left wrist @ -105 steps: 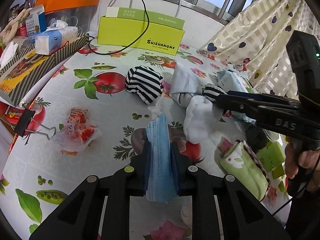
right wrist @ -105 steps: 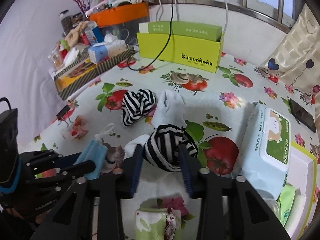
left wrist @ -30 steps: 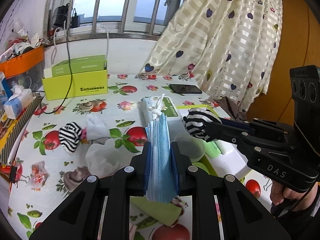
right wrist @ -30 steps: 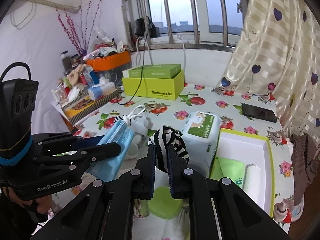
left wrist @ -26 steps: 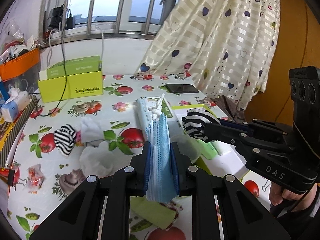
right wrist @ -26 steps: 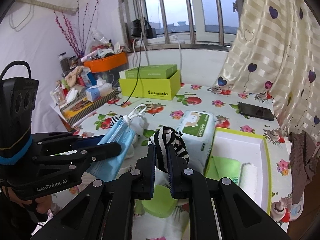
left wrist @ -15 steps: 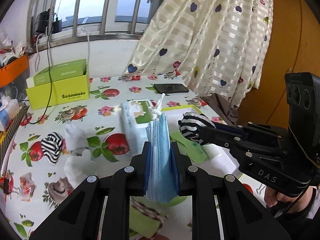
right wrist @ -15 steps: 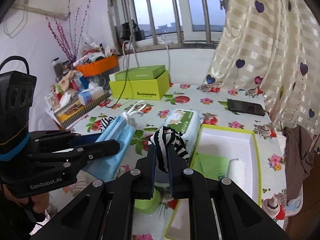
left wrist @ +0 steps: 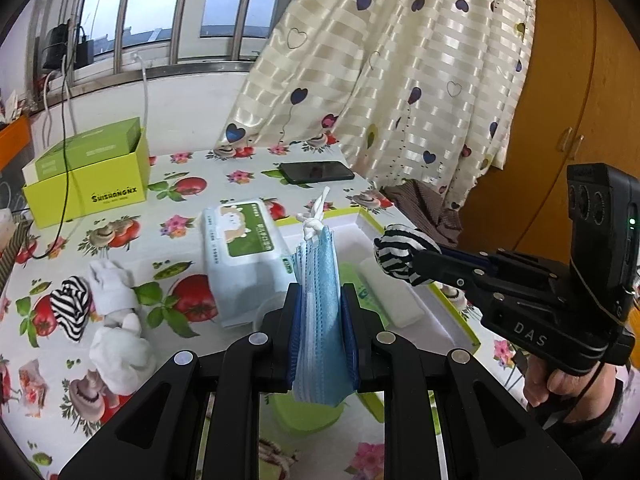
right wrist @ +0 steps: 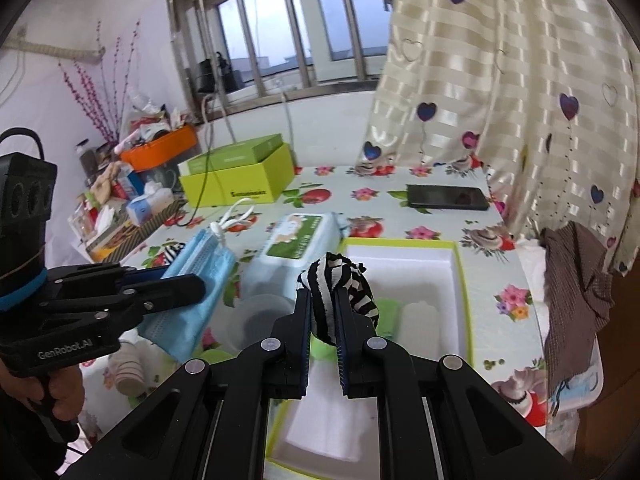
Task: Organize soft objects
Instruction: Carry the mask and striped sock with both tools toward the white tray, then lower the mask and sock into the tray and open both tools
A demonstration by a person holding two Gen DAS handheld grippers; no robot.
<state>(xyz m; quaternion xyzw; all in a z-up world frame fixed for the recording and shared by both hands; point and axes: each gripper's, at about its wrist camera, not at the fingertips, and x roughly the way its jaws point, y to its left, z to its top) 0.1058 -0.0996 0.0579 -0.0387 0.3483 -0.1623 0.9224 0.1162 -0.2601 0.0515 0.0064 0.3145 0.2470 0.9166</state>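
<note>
Left wrist view
My left gripper [left wrist: 320, 308]: clamped on a stack of blue face masks [left wrist: 320, 320]; the stack stood upright between the pads, its white ear loops knotted at the top.
Wet wipes pack [left wrist: 240, 256]: on the flowered tablecloth [left wrist: 192, 216] just ahead and left of my fingers.
Tray [left wrist: 400, 312]: white inside with a green rim, ahead and right of my fingers; a white roll [left wrist: 390, 294] lay in it.
My right gripper [left wrist: 412, 264]: to the right of my fingers, over the tray, pinching a balled striped sock [left wrist: 400, 254].
Loose socks: a second striped one [left wrist: 72, 308] and white ones [left wrist: 116, 320] on the cloth far left.
Phone [left wrist: 316, 171]: far ahead near the curtain [left wrist: 400, 80].

Right wrist view
My right gripper [right wrist: 324, 308]: closed tight on the striped sock [right wrist: 340, 284], which bulged above the pads.
Tray [right wrist: 460, 280]: directly ahead and below my fingers, with a green cloth [right wrist: 386, 316] and the white roll [right wrist: 420, 320] inside.
My left gripper [right wrist: 188, 280]: to my left, holding the masks [right wrist: 192, 280] beside the wipes pack [right wrist: 296, 248].
Green box [right wrist: 240, 178]: far ahead left.
</note>
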